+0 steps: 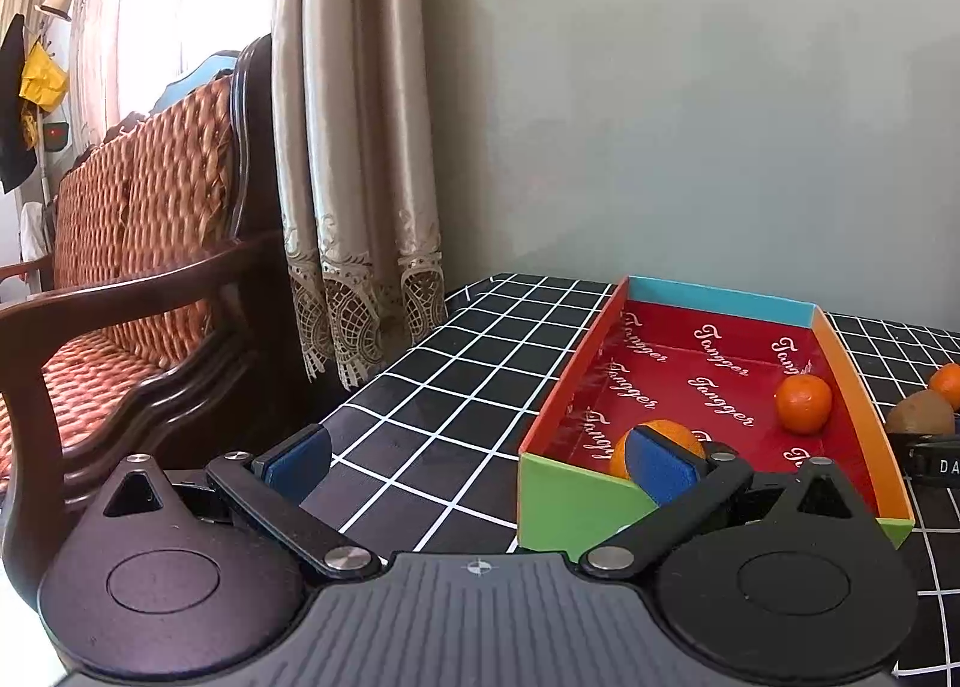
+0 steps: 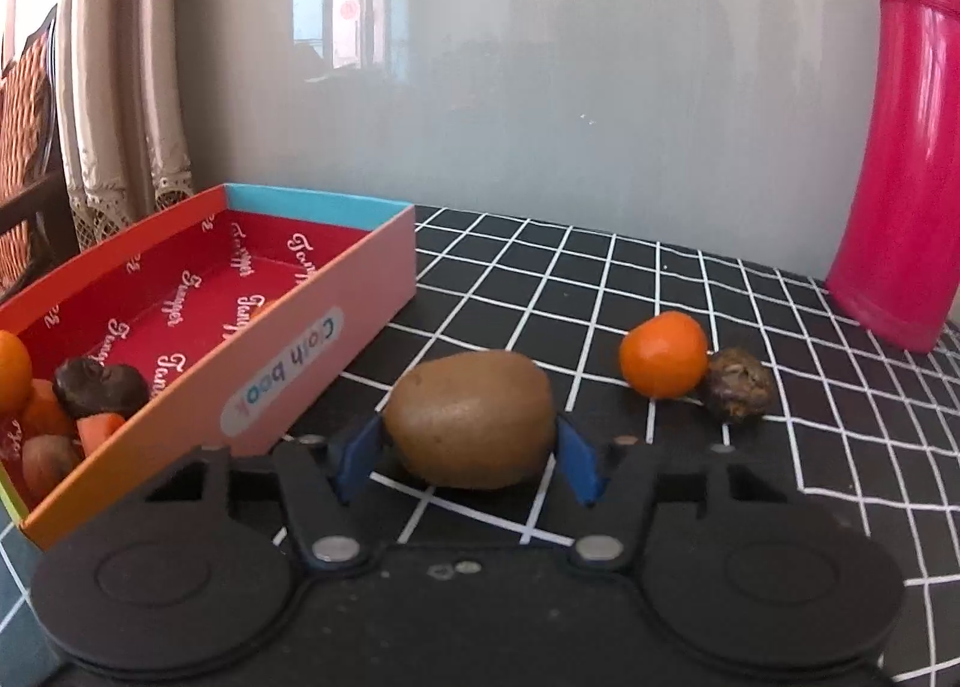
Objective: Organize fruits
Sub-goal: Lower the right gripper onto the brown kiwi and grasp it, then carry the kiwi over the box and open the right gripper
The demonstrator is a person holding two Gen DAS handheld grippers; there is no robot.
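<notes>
blue pads of the right gripper (image 2: 470,456) press both sides of a brown kiwi (image 2: 470,420) resting on the checked tablecloth (image 2: 690,291) at lower centre, just right of the box (image 2: 312,351). left gripper (image 1: 480,462) spread wide, nothing held; its right pad sits before an orange (image 1: 675,432) inside the box.

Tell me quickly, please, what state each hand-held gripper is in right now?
Left hand-held gripper: open, holding nothing.
Right hand-held gripper: closed on the kiwi, which sits on the tablecloth.

Brown kiwi (image 2: 471,420) lies beside the fruit box (image 2: 288,363).
</notes>
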